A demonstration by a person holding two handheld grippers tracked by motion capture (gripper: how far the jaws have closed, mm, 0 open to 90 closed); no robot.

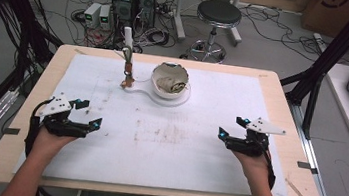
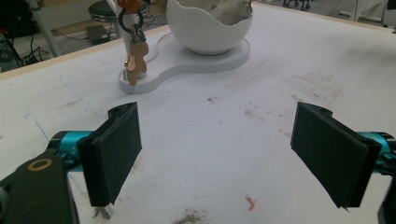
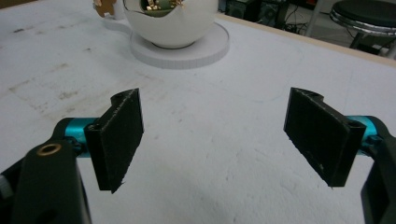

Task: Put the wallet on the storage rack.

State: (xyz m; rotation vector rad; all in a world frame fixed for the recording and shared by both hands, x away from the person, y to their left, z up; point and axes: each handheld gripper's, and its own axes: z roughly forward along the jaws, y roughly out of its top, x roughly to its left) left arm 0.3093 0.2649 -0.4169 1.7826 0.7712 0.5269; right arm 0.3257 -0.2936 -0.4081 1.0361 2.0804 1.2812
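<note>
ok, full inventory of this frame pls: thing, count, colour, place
bowl: 1, white, jagged eggshell-like rim, far centre of table, on the base
base: 1, white, flat, under bowl, reaching left to the post
post: 1, white, upright at the base's left end
keychain: 1, copper-brown gingerbread-man charm on a dark ring, hanging at the post
mat: 1, white, stained, covering the table
table: 1, light wood
stool: 1, black seat, floor beyond table
left gripper: 1, black and teal, near left, fingers apart
right gripper: 1, black and teal, near right, fingers apart
</note>
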